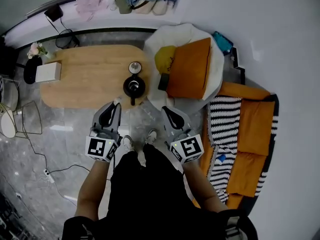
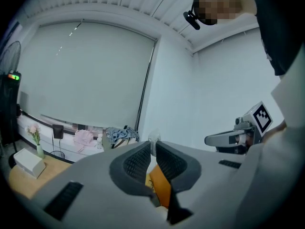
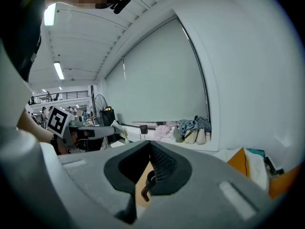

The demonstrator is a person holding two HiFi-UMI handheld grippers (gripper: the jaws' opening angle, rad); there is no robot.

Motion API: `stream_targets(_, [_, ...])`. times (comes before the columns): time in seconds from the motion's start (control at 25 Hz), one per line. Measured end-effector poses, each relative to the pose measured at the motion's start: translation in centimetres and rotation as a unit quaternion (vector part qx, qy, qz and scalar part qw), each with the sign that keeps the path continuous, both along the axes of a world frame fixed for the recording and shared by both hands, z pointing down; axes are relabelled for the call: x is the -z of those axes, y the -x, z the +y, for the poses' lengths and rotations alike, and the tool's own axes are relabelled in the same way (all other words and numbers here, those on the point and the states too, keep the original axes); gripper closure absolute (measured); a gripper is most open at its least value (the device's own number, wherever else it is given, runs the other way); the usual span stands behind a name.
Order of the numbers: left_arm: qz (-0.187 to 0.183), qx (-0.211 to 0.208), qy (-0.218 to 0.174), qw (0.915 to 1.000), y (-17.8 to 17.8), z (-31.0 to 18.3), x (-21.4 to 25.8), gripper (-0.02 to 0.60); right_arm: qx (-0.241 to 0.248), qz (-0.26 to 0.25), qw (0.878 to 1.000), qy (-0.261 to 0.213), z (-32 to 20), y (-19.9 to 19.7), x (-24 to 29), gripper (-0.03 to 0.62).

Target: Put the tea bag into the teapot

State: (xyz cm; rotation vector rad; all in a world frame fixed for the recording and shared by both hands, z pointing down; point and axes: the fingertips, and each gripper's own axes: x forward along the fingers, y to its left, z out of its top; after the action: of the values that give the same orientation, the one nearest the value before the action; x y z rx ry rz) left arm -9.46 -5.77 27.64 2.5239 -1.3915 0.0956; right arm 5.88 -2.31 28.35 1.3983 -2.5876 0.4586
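The left gripper (image 1: pixel 116 104) has its jaws narrow, pinching a small white tea bag (image 2: pixel 153 137) at the tips. The right gripper (image 1: pixel 166 109) has its jaws together at the tips, with nothing between them. Both hang over the grey floor (image 1: pixel 70 129), just short of the wooden table's (image 1: pixel 85 79) lower edge.

The black teapot (image 1: pixel 134 87) stands near that edge, at centre frame. Bare wood separates it from the white box (image 1: pixel 48 72) at left. A white beanbag (image 1: pixel 200 39) crowds the table's right end.
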Motion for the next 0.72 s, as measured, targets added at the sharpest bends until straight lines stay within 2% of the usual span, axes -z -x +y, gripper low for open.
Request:
stream_targets(0.2, [-0.026,0.009,0.033,0.9991,0.0,-2.0,-6.5,0.548,0.019,-0.005,0.999,0.033,-1.4,0.6,-5.8,0.589])
stream_targets(0.4, [-0.059,-0.017,0.082,0.9947,-0.6,-3.3,-14.2,0.548,0.026,-0.007,0.997,0.066,-1.9,1.7,-11.6,0.589])
stream_targets(0.64, [-0.114,-0.044,0.11,0.9864,-1.1,-6.4,-21.3,0.548,0.031,-0.007,0.997,0.074,-3.3,2.8,-15.8,0.589])
stream_targets(0.72, [-0.129,-0.055,0.104,0.9846,-1.4,-7.2,-22.7,0.548,0.032,-0.008,0.996,0.077,-3.6,2.9,-16.9,0.589])
